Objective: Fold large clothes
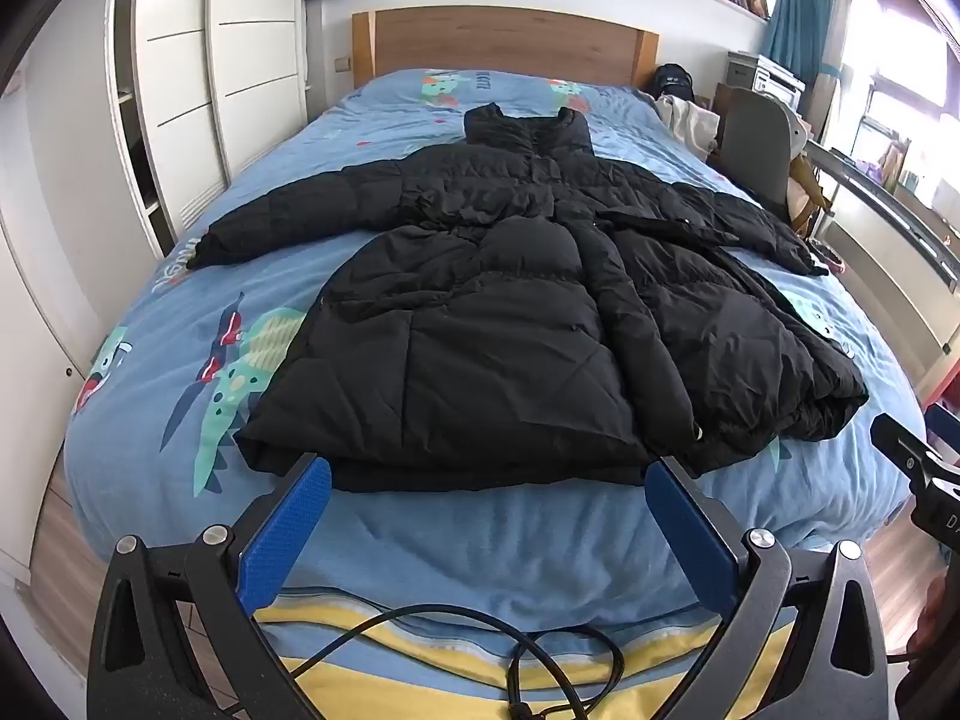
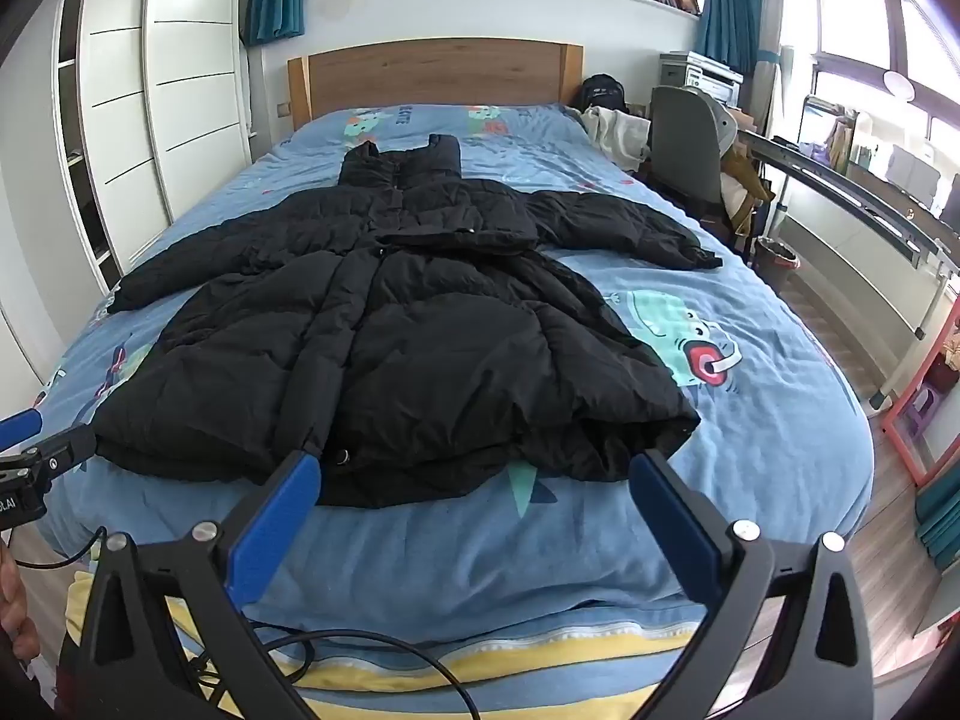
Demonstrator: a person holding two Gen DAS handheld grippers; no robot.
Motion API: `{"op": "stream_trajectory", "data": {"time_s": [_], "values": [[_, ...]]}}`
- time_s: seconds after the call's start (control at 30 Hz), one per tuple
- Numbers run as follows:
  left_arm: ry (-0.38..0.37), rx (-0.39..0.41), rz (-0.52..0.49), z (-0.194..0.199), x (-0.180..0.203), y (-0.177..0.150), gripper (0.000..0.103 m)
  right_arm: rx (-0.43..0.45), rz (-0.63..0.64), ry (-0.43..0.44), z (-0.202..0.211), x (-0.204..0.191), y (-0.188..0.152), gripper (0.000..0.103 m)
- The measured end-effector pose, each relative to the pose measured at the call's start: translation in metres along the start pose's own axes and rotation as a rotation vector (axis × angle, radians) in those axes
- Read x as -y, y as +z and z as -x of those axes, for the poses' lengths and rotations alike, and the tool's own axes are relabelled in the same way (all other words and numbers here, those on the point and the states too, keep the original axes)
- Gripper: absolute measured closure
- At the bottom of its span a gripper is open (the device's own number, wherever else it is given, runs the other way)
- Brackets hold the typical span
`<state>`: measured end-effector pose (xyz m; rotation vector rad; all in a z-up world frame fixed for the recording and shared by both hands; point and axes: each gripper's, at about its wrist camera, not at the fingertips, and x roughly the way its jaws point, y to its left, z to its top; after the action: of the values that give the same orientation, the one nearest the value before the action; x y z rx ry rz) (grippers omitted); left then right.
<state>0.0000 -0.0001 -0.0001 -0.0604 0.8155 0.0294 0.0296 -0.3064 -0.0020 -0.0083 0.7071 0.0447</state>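
Left wrist view: black coat (image 1: 510, 312) lay flat, collar toward headboard, hem at bed (image 1: 480, 546) foot edge.
Hem just ahead of both; left gripper (image 1: 487, 483) and right gripper (image 2: 474, 480) spread wide, empty.

Black coat (image 1: 510, 312) on blue (cartoon-printed) duvet (image 1: 420, 540).

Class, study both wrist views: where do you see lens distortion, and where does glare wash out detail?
Left wrist view: the bed bulges, wardrobe lines curve, and the window at right is blown out. Right wrist view: the same bowing, dark corners, glare in the window; the black coat shows little detail.
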Motion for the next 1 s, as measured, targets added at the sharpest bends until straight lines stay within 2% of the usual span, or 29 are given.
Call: {"op": "stream_trajectory", "data": {"time_s": [1.0], "values": [[0.008, -0.021, 0.006, -0.0053, -0.0011, -0.0022, 0.001, -0.011, 0.012, -0.010, -0.0035, -0.0024, 0.0011, 0.000]]}}
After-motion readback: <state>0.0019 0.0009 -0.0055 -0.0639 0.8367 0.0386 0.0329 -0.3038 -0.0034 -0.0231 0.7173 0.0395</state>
